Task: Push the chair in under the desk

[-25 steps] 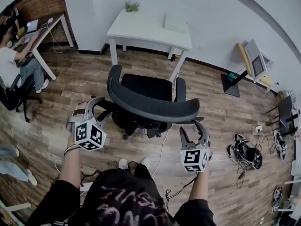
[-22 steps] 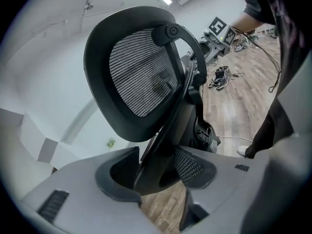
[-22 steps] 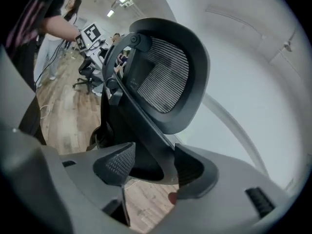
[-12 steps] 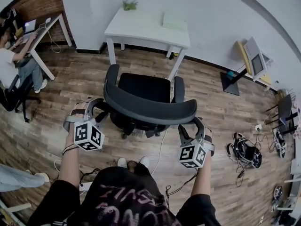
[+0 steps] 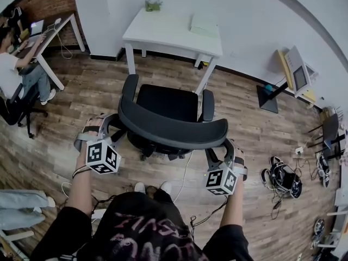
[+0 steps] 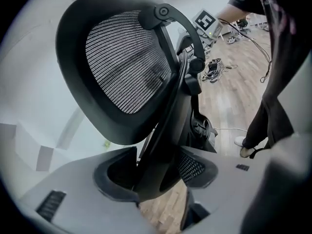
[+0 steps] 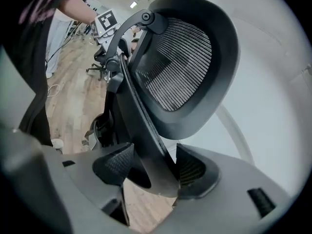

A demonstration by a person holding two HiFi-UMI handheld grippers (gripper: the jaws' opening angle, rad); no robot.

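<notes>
1. We wear a black top [image 5: 144, 230] with pale pink lettering across the front; its short sleeves [image 5: 62, 234] are black too.
2. Our shoes [image 5: 142, 188] are white.
3. Our left gripper [image 5: 111, 125] has a pale grey shell and a white cube [image 5: 103, 156] printed with black square markers.
4. Our right gripper [image 5: 220, 152] is built alike, with its own marker cube.
5. The fingers [image 6: 231, 177] are grey outside, with black, finely textured pads [image 6: 195, 167].
6. A thin dark cable [image 5: 212, 213] hangs off the right gripper, and a dark band [image 5: 81, 171] circles our left wrist.
</notes>
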